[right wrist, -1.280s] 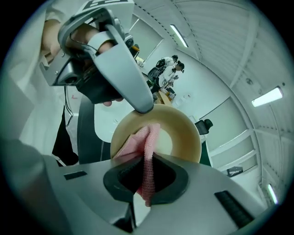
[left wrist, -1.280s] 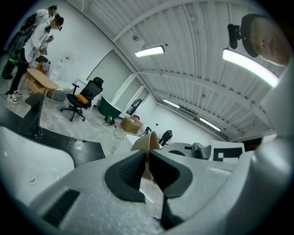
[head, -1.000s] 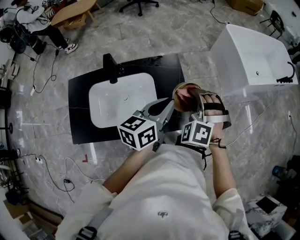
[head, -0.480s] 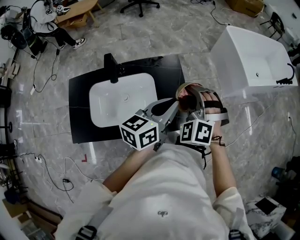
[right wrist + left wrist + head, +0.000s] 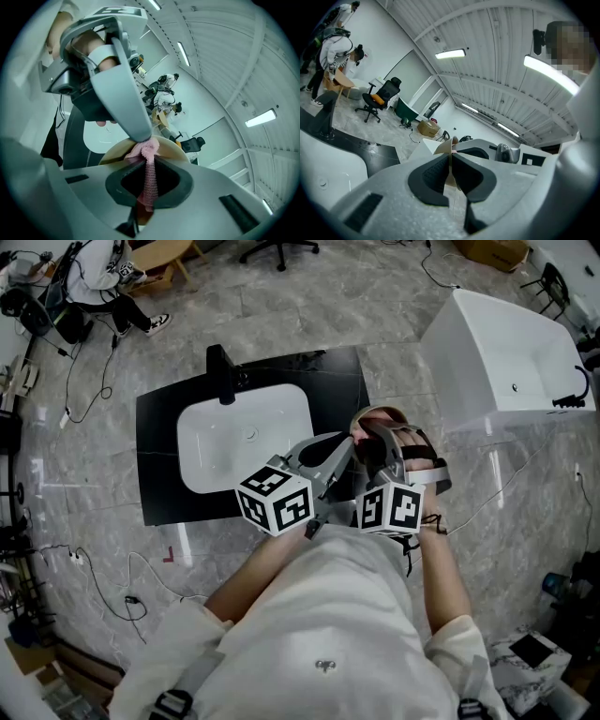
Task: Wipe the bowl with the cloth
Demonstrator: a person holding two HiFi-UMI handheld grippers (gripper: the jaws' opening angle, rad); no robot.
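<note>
Bowl held at the counter's right edge, cloth pressed inside it.
Nearest the body, the left gripper [image 5: 450,160] is clenched on the thin rim of the bowl [image 5: 373,415]. The right gripper [image 5: 149,165] grasps the pink cloth [image 5: 145,149], whose strip runs lengthwise along the jaws into the bowl. The bowl is tilted, its mouth facing the right gripper. It hangs past the right edge of the black counter [image 5: 164,432], with the sink [image 5: 234,442] to its left and the white tub [image 5: 506,352] further off to its right, bare floor between. Since a second ago the right gripper has tipped over the bowl, covering most of the cloth.
</note>
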